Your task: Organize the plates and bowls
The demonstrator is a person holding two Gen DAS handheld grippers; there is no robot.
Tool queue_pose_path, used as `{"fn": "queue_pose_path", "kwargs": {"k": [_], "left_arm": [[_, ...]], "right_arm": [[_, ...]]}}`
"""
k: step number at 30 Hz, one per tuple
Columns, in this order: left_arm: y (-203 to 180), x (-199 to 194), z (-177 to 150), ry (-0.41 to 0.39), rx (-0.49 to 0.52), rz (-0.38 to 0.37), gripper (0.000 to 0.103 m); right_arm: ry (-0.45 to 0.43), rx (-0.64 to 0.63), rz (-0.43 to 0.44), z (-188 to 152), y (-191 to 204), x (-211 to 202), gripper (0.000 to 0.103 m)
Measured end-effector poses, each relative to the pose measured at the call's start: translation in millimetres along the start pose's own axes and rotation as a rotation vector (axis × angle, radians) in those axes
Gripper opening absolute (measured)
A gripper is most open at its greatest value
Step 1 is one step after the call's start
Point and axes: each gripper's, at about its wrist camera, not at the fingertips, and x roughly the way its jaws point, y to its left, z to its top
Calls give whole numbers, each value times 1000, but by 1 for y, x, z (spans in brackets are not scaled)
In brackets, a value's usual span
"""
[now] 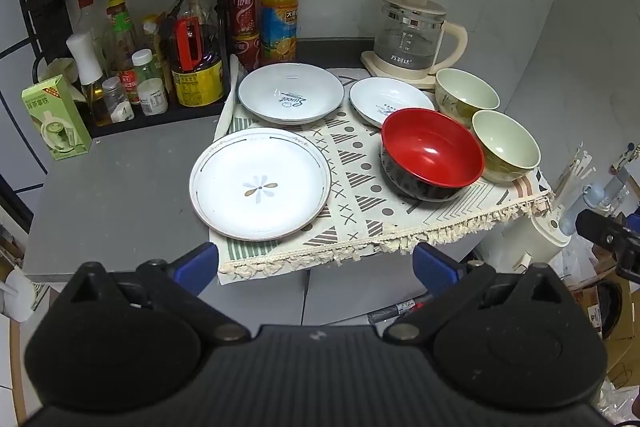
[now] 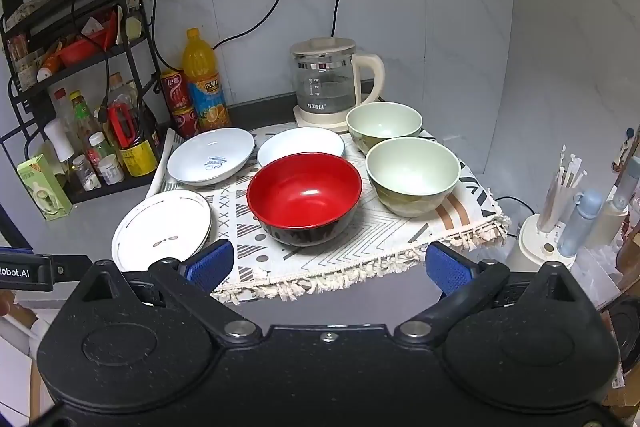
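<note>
Left tongs (image 1: 316, 263) apart w/ nothing btwn, right tongs (image 2: 328, 263) same, both short of desk (image 1: 120, 195), on mat (image 1: 360, 195): red bowl (image 1: 432, 151) centre, 2 green bowls (image 1: 506, 145) at 2 o'clock, 3 plates (image 1: 260, 185) 9–12 o'clock.

1. Left gripper (image 1: 316, 269), a black plastic two-finger tool with blue ribbed pads (image 1: 200, 265): jaws spread wide, nothing between them.
2. It tilts downward and forward; both fingertips hang in free air, touching nothing.
3. Right gripper (image 2: 328, 269), same black body and blue ribbed pads (image 2: 448, 273): jaws likewise spread wide and empty.
4. It also tilts downward, fingertips clear of any contact.
5. In the left wrist view the right gripper's black body shows at the right edge, level with the left one, well apart.
</note>
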Motion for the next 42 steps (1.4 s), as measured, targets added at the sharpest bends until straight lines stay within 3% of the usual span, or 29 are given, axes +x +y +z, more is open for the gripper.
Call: {"fn": "queue_pose_path", "kwargs": {"k": [42], "left_arm": [[0, -4, -13, 4, -32, 18, 102]], "right_arm": [[21, 1, 27, -5, -6, -1, 103]]}}
